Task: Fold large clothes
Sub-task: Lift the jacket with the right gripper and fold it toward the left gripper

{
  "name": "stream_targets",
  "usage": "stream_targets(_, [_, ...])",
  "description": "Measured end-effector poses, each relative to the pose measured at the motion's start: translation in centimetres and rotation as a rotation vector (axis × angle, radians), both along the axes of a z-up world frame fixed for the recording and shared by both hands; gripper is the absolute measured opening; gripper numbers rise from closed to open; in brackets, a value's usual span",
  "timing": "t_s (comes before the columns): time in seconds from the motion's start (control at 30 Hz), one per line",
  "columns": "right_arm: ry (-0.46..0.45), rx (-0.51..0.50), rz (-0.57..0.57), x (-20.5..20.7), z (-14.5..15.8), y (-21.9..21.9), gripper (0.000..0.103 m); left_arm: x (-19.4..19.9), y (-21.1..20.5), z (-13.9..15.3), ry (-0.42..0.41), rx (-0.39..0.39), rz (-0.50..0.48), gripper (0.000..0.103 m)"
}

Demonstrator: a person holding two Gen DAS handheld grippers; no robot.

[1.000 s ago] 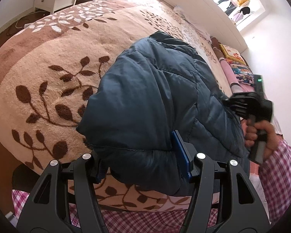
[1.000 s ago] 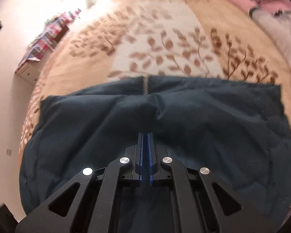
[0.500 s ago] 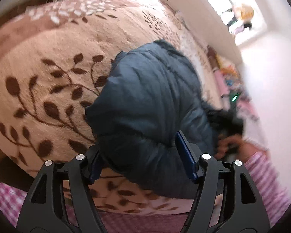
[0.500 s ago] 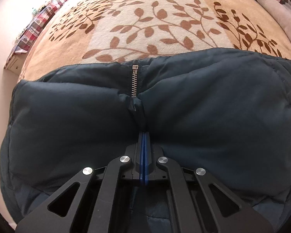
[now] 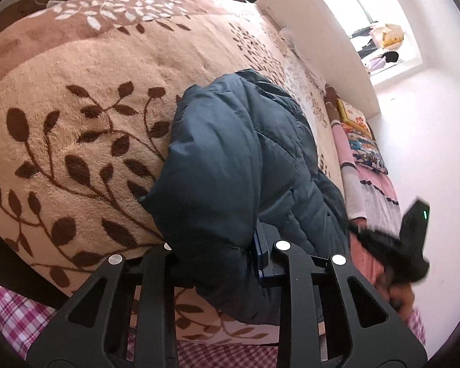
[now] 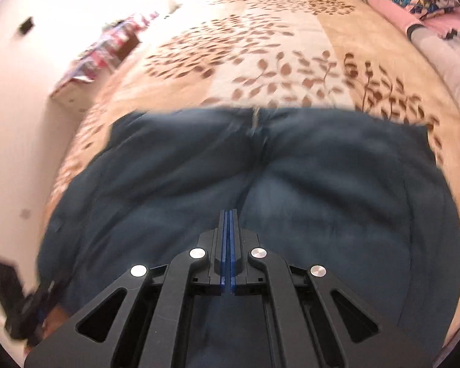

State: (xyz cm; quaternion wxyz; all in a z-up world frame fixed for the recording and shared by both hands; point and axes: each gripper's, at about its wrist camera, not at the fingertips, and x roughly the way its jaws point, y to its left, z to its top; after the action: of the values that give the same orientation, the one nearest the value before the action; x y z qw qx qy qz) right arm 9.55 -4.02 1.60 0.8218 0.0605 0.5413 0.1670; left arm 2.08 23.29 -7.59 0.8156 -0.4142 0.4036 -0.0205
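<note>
While blurred, right gripper [image 6: 229,224] blades meet | jacket [image 6: 322,214] hem hidden

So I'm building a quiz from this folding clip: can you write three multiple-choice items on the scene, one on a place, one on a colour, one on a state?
1. Where does the jacket lie?
A. on a leaf-patterned blanket
B. on a wooden floor
C. on a chair

2. What colour is the jacket?
A. red
B. dark blue
C. white

3. How do the right gripper's jaws stand?
A. wide apart
B. closed together
C. out of sight

Answers:
1 A: the jacket rests on the blanket with brown leaves.
2 B: its padded cloth is dark blue in both views.
3 B: the right gripper shows its blue pads pressed together above the jacket, with nothing visible between them.
</note>
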Motion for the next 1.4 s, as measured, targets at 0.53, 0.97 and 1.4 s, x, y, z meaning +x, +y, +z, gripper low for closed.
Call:
stream_targets(0.53, [0.187, 0.005, 0.027, -2.7, -8.4, 1.6, 0.0, -1.4, -2.8, 4.5, -0.108, 0.125, -0.075, 0.021])
stream_targets(0.97, [0.088, 0.108, 0.079, -10.3, -1.2, -1.5, 0.003, -1.5, -2.7, 5.3, -0.11, 0.138, -0.06, 0.021])
stream_targets(1.4, [0.206, 0.042, 0.11, -9.8, -8.9, -0.5, 0.0, -2.5, -5.6, 8.2, -0.156, 0.254, -0.123, 0.021])
